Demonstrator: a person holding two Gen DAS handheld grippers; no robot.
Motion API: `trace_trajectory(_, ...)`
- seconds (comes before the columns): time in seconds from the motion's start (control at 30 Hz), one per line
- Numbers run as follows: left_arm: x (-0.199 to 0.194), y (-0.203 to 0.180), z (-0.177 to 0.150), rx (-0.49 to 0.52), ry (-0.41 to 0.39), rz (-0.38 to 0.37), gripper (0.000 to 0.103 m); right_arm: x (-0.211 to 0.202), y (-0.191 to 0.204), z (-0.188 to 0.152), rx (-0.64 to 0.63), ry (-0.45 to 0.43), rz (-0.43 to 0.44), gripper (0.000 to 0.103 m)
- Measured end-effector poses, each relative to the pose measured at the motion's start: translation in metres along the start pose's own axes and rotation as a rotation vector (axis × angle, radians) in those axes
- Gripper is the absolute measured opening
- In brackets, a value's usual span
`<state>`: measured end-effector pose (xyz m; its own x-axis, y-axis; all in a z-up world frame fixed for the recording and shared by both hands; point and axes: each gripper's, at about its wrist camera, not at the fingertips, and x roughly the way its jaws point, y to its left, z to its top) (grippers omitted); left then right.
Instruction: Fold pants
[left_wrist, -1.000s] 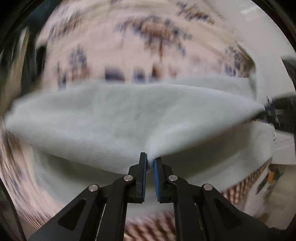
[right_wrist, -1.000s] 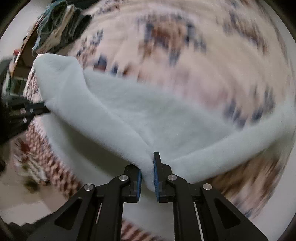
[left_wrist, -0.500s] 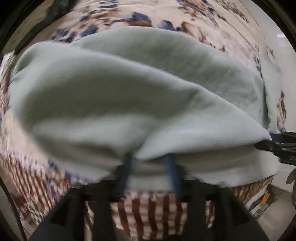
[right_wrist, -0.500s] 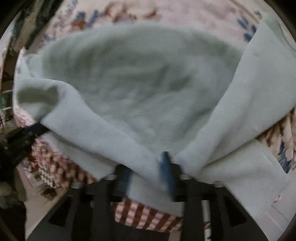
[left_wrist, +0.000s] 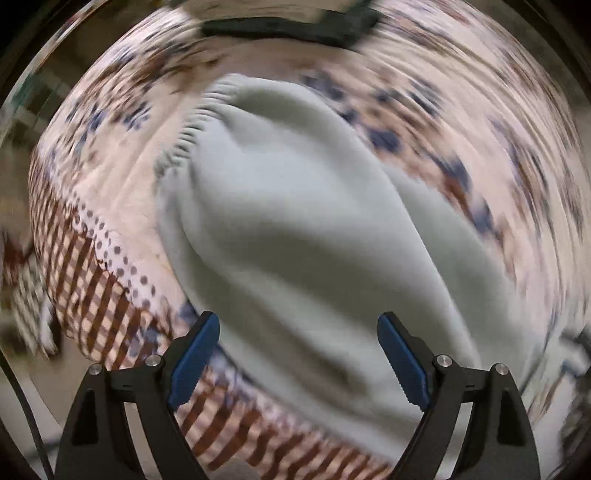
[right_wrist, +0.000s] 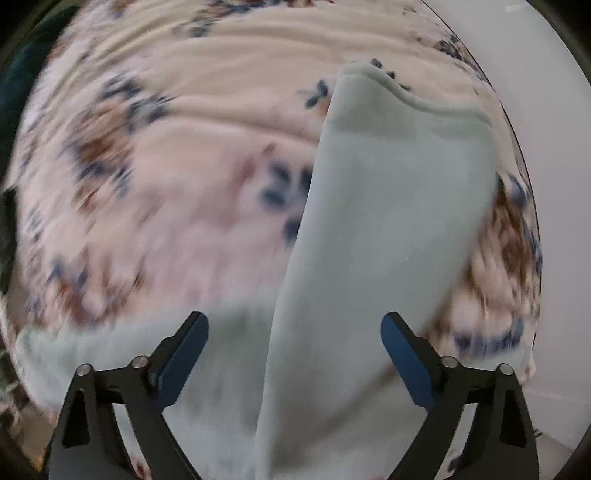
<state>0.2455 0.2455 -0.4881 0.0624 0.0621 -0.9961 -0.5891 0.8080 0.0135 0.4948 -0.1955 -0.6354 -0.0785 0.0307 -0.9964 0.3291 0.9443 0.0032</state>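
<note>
Both our tools, left (left_wrist: 298, 350) and right (right_wrist: 294, 349), point down with jaws opening wide, gripping nothing. We see the pale green pants (left_wrist: 295, 229) lying folded beneath and between the fingers on the floral bedspread (right_wrist: 177, 147), a dark garment (left_wrist: 291, 27) at its far edge.

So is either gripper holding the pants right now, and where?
Nothing is held. The left gripper and right gripper are opening, pads clear of the pants.

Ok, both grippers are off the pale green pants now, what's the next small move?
Probably lift both clear and look. The left gripper and right gripper are opening with no cloth pinched, and the pale green pants lie doubled on the floral bedspread; blur hides the edges.
</note>
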Motion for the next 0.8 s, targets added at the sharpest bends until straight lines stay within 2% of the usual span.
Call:
trace_trajectory(0.07,0.010,0.012,0.016,-0.081,0.013,-0.012,0.087,0.023,0.005,0.025,0.013,0.017,-0.057,0.077)
trace_trajectory(0.17,0.027,0.036,0.037,-0.201,0.026,-0.042,0.087,0.045,0.008,0.044,0.022,0.037,-0.139,0.072)
trace_trajectory(0.3,0.055,0.051,0.050,-0.279,0.105,-0.117,0.087,0.061,0.015,0.045,0.012,0.051,-0.194,0.066)
trace_trajectory(0.33,0.064,0.055,0.052,-0.294,0.121,-0.152,0.083,0.061,0.017,0.044,0.013,0.043,-0.219,0.055)
trace_trajectory(0.37,0.064,0.055,0.051,-0.298,0.117,-0.169,0.063,0.060,0.018,0.043,0.021,0.028,-0.254,0.033)
trace_trajectory(0.43,0.064,0.055,0.051,-0.284,0.093,-0.193,0.034,0.050,0.006,0.040,0.069,-0.002,-0.238,0.013)
trace_trajectory(0.47,0.060,0.053,0.051,-0.255,0.073,-0.188,0.030,0.042,0.002,0.037,0.099,-0.018,-0.212,0.010)
trace_trajectory(0.5,0.053,0.051,0.049,-0.216,0.044,-0.181,0.019,0.034,-0.003,0.035,0.112,-0.036,-0.197,0.009)
trace_trajectory(0.63,0.034,0.054,0.043,-0.130,-0.009,-0.144,0.015,-0.018,-0.026,0.014,0.139,-0.150,-0.137,0.009)
trace_trajectory(0.8,0.014,0.076,0.026,-0.103,-0.024,-0.119,0.013,-0.073,-0.069,-0.041,0.215,-0.222,-0.097,0.008)
